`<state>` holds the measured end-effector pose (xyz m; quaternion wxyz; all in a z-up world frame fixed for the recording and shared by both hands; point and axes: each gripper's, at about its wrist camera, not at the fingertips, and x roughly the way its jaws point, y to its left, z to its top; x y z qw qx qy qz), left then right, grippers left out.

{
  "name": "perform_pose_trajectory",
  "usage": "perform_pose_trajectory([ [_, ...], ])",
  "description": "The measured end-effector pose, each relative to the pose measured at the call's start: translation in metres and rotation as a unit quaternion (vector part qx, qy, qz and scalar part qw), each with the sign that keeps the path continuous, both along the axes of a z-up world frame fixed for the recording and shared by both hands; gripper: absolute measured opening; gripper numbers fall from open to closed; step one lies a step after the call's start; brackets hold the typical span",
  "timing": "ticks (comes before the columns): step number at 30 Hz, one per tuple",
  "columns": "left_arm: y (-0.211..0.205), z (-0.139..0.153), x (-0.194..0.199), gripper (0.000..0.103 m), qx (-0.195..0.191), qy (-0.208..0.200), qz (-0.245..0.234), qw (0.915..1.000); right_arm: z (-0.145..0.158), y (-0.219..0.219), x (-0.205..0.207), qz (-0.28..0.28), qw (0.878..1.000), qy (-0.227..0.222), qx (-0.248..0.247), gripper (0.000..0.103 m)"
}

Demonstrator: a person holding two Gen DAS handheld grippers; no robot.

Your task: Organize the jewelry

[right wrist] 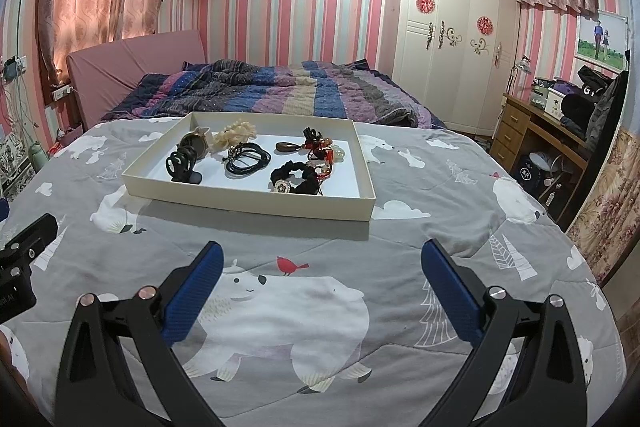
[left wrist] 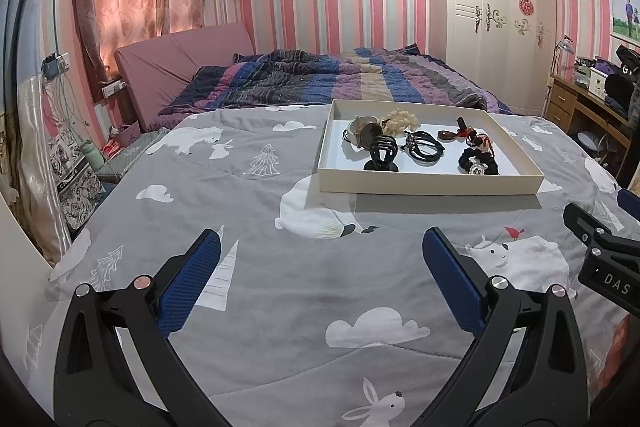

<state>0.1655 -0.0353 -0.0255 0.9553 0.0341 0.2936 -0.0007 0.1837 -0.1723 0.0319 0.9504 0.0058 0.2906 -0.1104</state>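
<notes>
A shallow cream tray point(left wrist: 428, 183) point(right wrist: 248, 201) lies on the grey bed cover. In it are a black claw clip point(left wrist: 383, 153) point(right wrist: 182, 165), a watch point(left wrist: 362, 133) point(right wrist: 197, 143), a cream hair piece point(left wrist: 400, 121) point(right wrist: 234, 133), black cords point(left wrist: 424, 147) point(right wrist: 248, 157), a brown pendant point(left wrist: 446, 135) point(right wrist: 288, 147), a black scrunchie point(left wrist: 478, 163) point(right wrist: 296, 177) and red-beaded pieces point(right wrist: 320, 151). My left gripper point(left wrist: 322, 247) is open and empty, short of the tray. My right gripper point(right wrist: 322, 259) is open and empty, also short of it.
The grey animal-print cover point(left wrist: 260, 195) point(right wrist: 440, 195) spreads around the tray. A striped quilt point(left wrist: 320, 75) lies behind. A wardrobe point(right wrist: 452, 39) and a cluttered desk point(right wrist: 552, 131) stand at the right. The right gripper's body shows at the left view's right edge point(left wrist: 608, 259).
</notes>
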Motion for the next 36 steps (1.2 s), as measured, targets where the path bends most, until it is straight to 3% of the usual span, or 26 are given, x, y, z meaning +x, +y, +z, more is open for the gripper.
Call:
perform_pose_trajectory([
  [36, 0.0002, 0.0020, -0.0021, 0.100, 0.004, -0.004, 0.004, 1.0000, -0.0005, 0.0019, 0.0009, 0.001, 1.000, 0.001, 0.001, 0.099],
])
